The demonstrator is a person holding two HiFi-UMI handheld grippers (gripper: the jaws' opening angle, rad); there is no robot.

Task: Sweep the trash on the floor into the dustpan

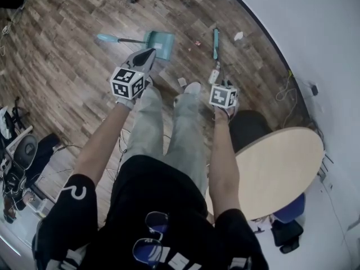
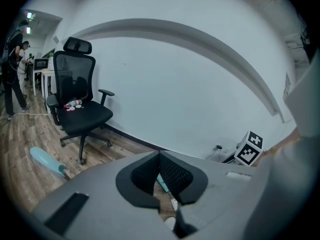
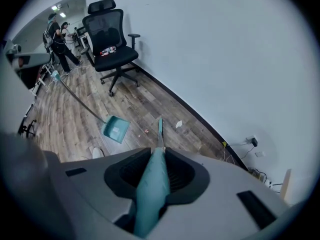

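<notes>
head view looks steeply down on a brown wood-plank floor (image 1: 67,66) with visible grain. a teal plastic dustpan (image 1: 160,40), a flat scoop with a raised back, sits on it ahead of the person's feet. its thin dark rod handle runs off to the left and ends in a pale teal grip.

just right of the pan lies a small reddish scrap (image 1: 197,43). beyond that is the narrow teal head of a long-handled plastic broom (image 1: 215,43), and a crumpled white paper wad (image 1: 238,36) lies near the curved dark skirting. both bits of trash are outside the pan, on bare boards.

right gripper view shows the right gripper (image 3: 159,151) with its grey shell and ribbed black pads clamped on the broom's smooth teal handle. the handle runs down between the jaws toward the floor.

left gripper (image 1: 145,57) hangs over the floor near the dustpan. its jaws are drawn together to a point with nothing held — through the slit only floor and a white shoe show.

a black mesh office chair (image 3: 111,29) on castors stands by the plain white wall, with small objects on its seat. a round pale wooden table (image 1: 281,162) is at the person's right.
</notes>
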